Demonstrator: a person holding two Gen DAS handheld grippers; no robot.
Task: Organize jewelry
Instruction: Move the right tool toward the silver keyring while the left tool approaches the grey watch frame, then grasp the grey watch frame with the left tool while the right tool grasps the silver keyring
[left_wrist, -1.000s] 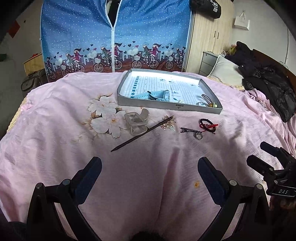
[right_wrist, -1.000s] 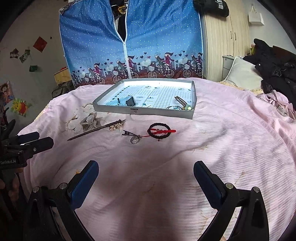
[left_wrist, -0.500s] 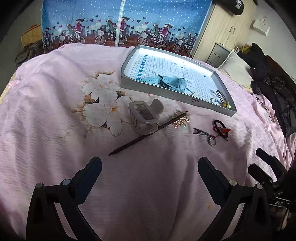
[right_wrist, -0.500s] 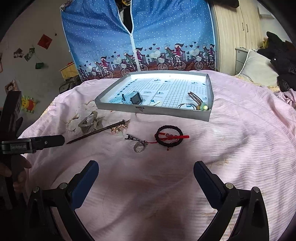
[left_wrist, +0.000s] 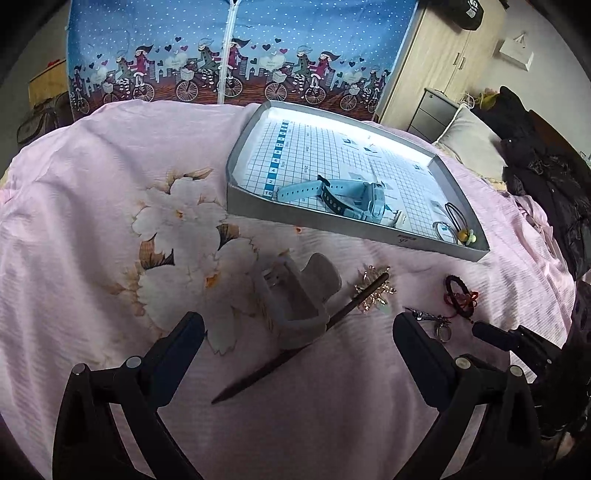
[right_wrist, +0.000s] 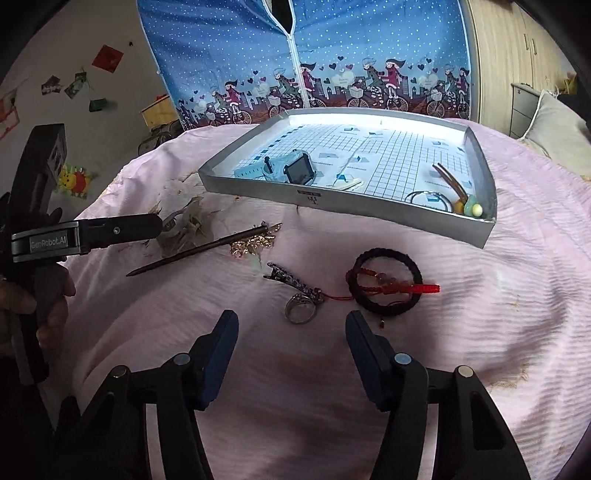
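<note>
On the pink bed (left_wrist: 92, 206), both tools are released with nothing between their fingers. The left tool (left_wrist: 295, 332) hovers over a clear hair claw (left_wrist: 295, 299) and a dark hair stick (left_wrist: 295, 350) that lies beside the claw. The right tool (right_wrist: 291, 332) hovers just short of a ring (right_wrist: 300, 311), which touches a hair clip (right_wrist: 291, 280) and lies beside a black bracelet (right_wrist: 388, 282) with red cord. Beyond these, toward the bed's far edge, a grey tray (right_wrist: 369, 210) holds a blue watch (right_wrist: 284, 170) near its front left corner and hair ties (right_wrist: 443, 188) in its front right corner.
</note>
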